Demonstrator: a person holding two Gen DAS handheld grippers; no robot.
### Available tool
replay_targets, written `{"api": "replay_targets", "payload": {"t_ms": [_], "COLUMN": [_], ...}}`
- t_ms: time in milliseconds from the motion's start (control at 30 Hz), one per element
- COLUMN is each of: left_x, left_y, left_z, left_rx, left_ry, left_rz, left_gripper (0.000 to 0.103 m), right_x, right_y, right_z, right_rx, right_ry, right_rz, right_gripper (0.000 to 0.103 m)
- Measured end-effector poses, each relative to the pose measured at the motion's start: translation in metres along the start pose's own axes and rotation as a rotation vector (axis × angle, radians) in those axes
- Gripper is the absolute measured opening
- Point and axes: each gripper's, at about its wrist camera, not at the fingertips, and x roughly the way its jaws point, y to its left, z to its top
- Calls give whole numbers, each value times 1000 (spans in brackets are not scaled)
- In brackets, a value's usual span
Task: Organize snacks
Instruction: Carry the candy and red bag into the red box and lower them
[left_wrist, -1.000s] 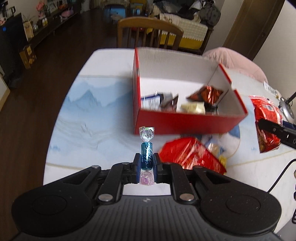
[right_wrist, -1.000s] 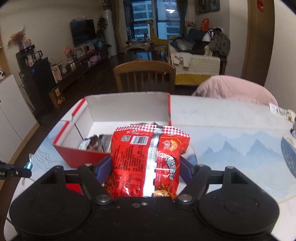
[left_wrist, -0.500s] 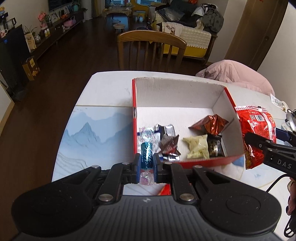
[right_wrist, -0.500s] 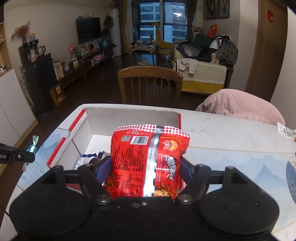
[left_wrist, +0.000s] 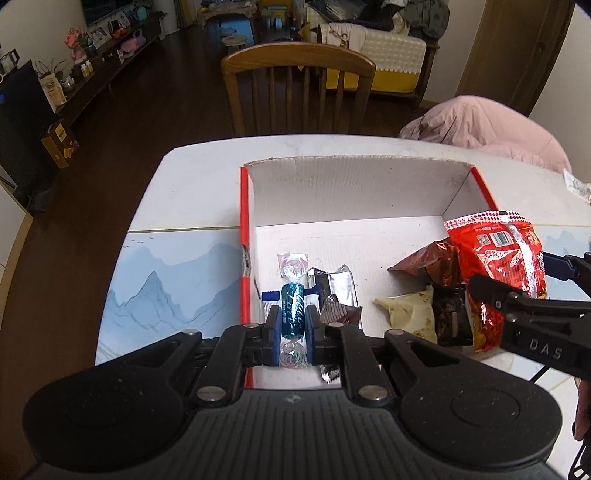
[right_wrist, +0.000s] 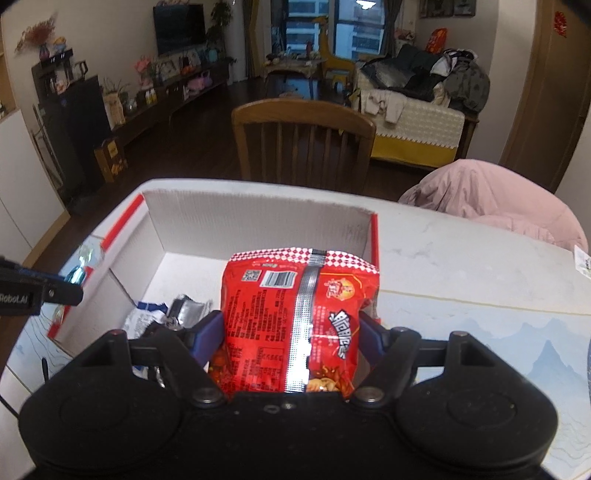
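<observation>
Candy (left_wrist: 293, 309): I see a teal twist-wrap, upright over the red box's (left_wrist: 243, 221) left end.
Red bag (right_wrist: 299, 317): crinkled, upright, over the right end.

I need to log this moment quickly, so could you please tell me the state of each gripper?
Left gripper: closed on the blue wrapped candy.
Right gripper: closed on the red snack bag.

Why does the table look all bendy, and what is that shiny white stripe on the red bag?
In both wrist views the fisheye lens bows the table edge and squashes the corners. In the right wrist view the stripe is glare on the red snack bag, running down its silver seam. In the left wrist view the candy looks sharp, while the far room is dim.
</observation>
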Motion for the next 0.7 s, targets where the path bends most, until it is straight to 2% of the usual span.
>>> {"api": "replay_targets", "payload": {"t_ms": [333,467,700], "left_x": [45,59,69], "left_y": [-13,-19,-16], "left_z": [14,13,6], "left_rx": [49,73,57], "left_ry": [69,96,125], "left_rz": [56,62,50], "left_gripper": [12,12,12], "right_x": [31,37,49], "right_y": [5,12,12], "right_z": [-2,-8,-15], "right_rx": [-44,-93,-90], "right_ry": [50,61,97], "right_rz": [26,21,21], "right_gripper": [74,74,75]}}
